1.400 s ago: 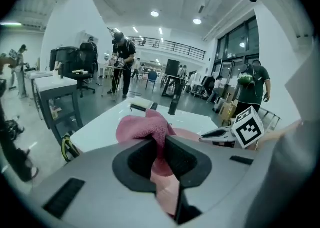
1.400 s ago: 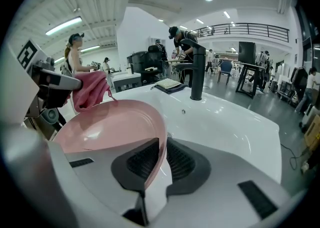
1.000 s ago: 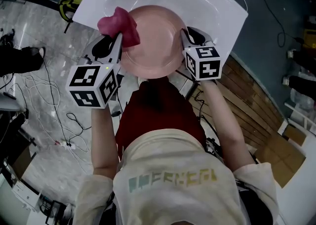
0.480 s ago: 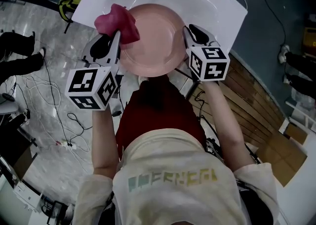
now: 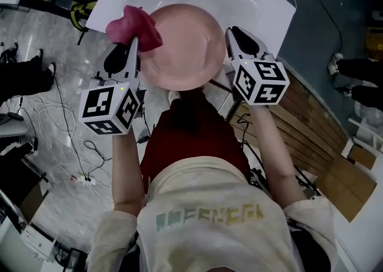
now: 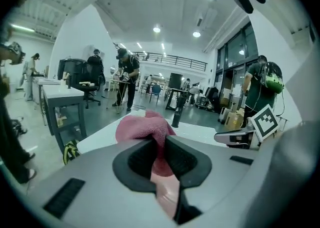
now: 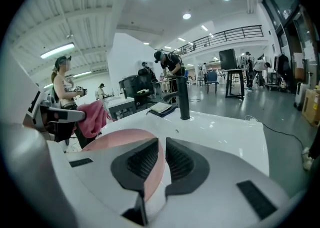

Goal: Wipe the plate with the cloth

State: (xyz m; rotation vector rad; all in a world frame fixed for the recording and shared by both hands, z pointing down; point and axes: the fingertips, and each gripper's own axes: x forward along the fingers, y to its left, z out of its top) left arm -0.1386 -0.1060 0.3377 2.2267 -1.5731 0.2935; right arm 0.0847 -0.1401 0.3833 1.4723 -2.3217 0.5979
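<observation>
A pink plate (image 5: 179,43) is held over a white basin (image 5: 263,2). My right gripper (image 5: 230,40) is shut on the plate's right rim; in the right gripper view the rim (image 7: 125,142) runs between its dark pads (image 7: 142,159). My left gripper (image 5: 133,49) is shut on a crumpled pink cloth (image 5: 133,27), which rests at the plate's left rim. In the left gripper view the cloth (image 6: 142,126) bulges out beyond the jaws. The cloth (image 7: 92,117) also shows at the left of the right gripper view.
A black faucet (image 7: 184,99) stands at the basin's far side. Cables (image 5: 54,121) lie on the grey floor at left, where a person's legs (image 5: 21,79) stand. Wooden flooring (image 5: 311,127) lies at right. People work at desks (image 6: 65,96) in the background.
The left gripper has drawn the cloth leftward, from over the plate's inside to its left rim. The right gripper has shifted slightly right and farther away, still holding the plate.
</observation>
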